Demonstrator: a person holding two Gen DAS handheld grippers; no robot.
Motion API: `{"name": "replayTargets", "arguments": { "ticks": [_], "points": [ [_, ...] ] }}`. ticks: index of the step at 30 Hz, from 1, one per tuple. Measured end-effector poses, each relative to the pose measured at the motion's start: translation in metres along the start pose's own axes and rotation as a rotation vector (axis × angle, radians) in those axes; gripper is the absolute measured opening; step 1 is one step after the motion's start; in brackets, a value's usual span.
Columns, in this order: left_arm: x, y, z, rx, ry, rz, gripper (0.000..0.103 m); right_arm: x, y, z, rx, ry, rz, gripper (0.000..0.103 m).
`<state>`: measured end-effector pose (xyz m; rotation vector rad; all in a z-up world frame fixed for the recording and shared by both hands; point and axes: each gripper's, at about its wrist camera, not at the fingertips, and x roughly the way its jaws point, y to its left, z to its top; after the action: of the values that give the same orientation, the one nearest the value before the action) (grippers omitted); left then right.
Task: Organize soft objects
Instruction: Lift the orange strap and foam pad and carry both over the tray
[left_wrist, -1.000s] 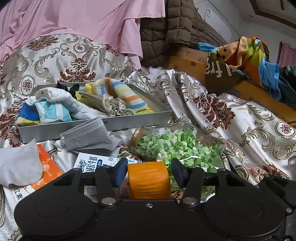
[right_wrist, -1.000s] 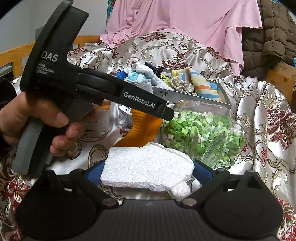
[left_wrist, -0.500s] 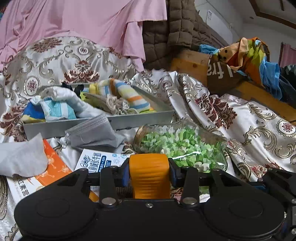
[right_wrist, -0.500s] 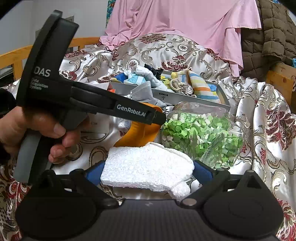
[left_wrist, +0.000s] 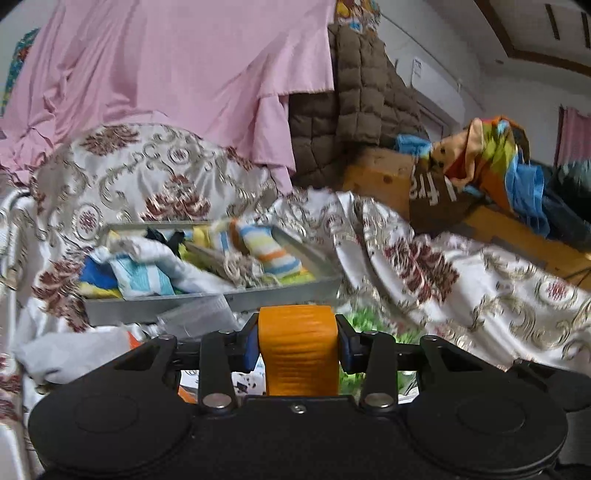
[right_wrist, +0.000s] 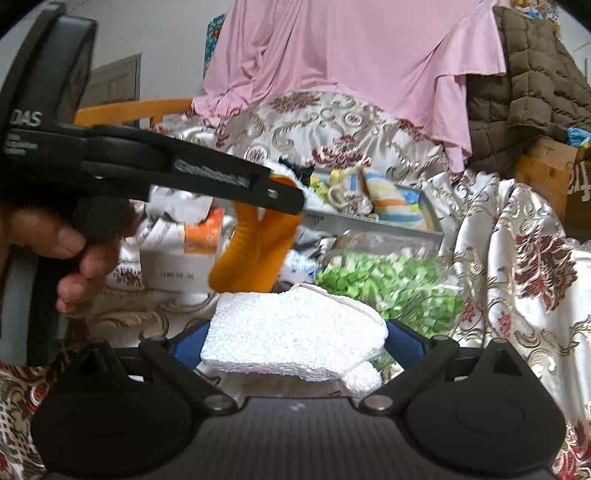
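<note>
My left gripper (left_wrist: 297, 341) is shut on an orange sock (left_wrist: 298, 350) and holds it in the air in front of the grey tray (left_wrist: 147, 308); the sock (right_wrist: 255, 254) hangs from that gripper (right_wrist: 284, 199) in the right wrist view. The tray (right_wrist: 369, 223) holds several socks and cloths, among them a striped sock (left_wrist: 266, 253). My right gripper (right_wrist: 295, 341) is shut on a white fluffy sock (right_wrist: 295, 332), low over the bed.
A glass jar of green and white bits (right_wrist: 388, 284) lies on the patterned bedspread (left_wrist: 480, 288) below the tray. Grey masks (left_wrist: 199, 314), a white cloth (left_wrist: 66, 350) and cartons (right_wrist: 177, 258) lie at the left. Pink cloth (left_wrist: 166, 74) hangs behind.
My left gripper closed on the orange sock, then lifted it up and toward the tray. My right gripper kept still, holding the white sock.
</note>
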<state>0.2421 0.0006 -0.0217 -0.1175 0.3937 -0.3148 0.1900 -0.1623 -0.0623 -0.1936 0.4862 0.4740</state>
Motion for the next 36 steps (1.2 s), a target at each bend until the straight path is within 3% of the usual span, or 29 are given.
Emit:
{"name": "replayTargets", "arguments": {
  "ticks": [9, 21, 29, 36],
  "points": [
    [-0.054, -0.008, 0.017, -0.094, -0.057, 0.044, 0.042, -0.043, -0.007, 0.009, 0.059, -0.09, -0.024, 0.099],
    [-0.103, -0.02, 0.053, -0.062, -0.125, 0.069, 0.042, -0.081, -0.022, 0.038, 0.108, -0.208, -0.047, 0.099],
    [-0.091, -0.007, 0.083, -0.061, -0.141, 0.078, 0.042, -0.067, -0.038, 0.079, 0.055, -0.236, -0.062, 0.099],
    [-0.046, 0.02, 0.104, -0.052, -0.12, 0.076, 0.042, -0.014, -0.057, 0.123, 0.054, -0.204, -0.038, 0.099]
  ]
}}
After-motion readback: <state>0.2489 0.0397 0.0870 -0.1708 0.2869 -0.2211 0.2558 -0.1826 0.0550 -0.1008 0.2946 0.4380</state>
